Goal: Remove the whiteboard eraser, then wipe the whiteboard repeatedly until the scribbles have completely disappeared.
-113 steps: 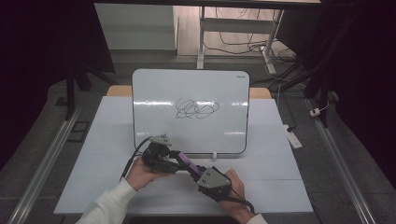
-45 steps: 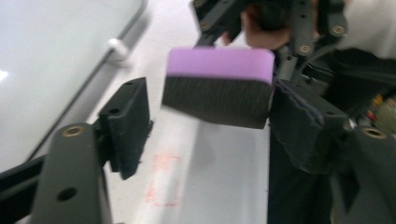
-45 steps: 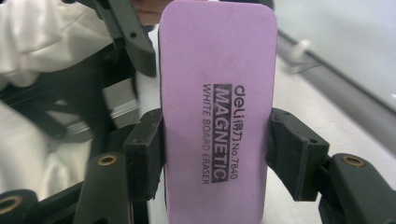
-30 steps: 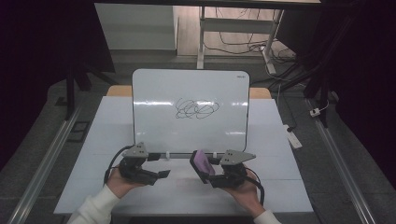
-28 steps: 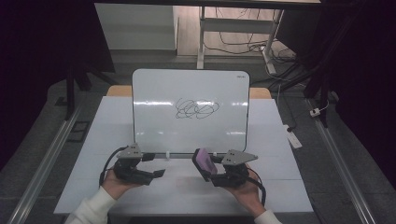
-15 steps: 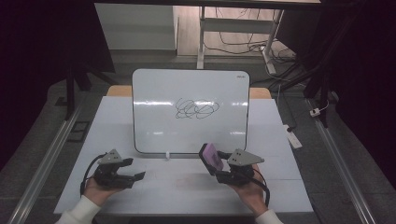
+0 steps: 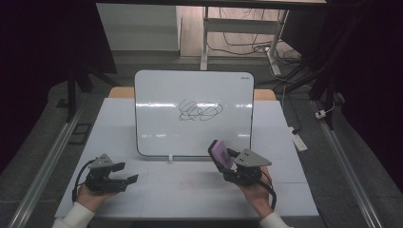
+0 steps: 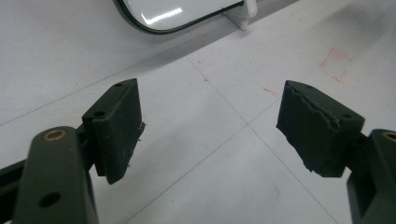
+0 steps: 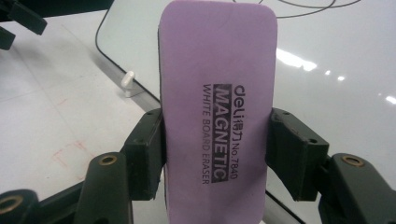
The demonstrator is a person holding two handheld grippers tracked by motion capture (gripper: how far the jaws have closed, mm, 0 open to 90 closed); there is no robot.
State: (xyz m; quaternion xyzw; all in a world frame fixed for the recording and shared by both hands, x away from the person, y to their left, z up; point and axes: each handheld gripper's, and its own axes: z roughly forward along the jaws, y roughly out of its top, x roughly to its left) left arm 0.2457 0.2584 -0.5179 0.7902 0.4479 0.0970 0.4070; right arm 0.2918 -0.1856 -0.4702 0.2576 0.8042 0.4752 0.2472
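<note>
Room: we had bare table (image 7: pixel 190 190) between both hands, whiteboard (image 7: pixel 195 114) propped behind | Left gripper (image 7: pixel 124 179): low near left edge, jaws just widened, nothing between | Right gripper (image 9: pixel 215 154): clamped purple eraser (image 7: pixel 221 154) upright beside whiteboard's lower right corner.

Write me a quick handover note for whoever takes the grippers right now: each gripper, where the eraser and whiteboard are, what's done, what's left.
Right gripper: shut on the purple whiteboard eraser, holding it by its long edges just in front of the whiteboard.
Left gripper: open, nothing between the jaws, low over the white table at the left, apart from the board.
Whiteboard: propped upright at the middle of the table, black scribble at its centre.
Done: eraser picked up.
Left: wipe off the scribble; the eraser has not yet met the board.
</note>
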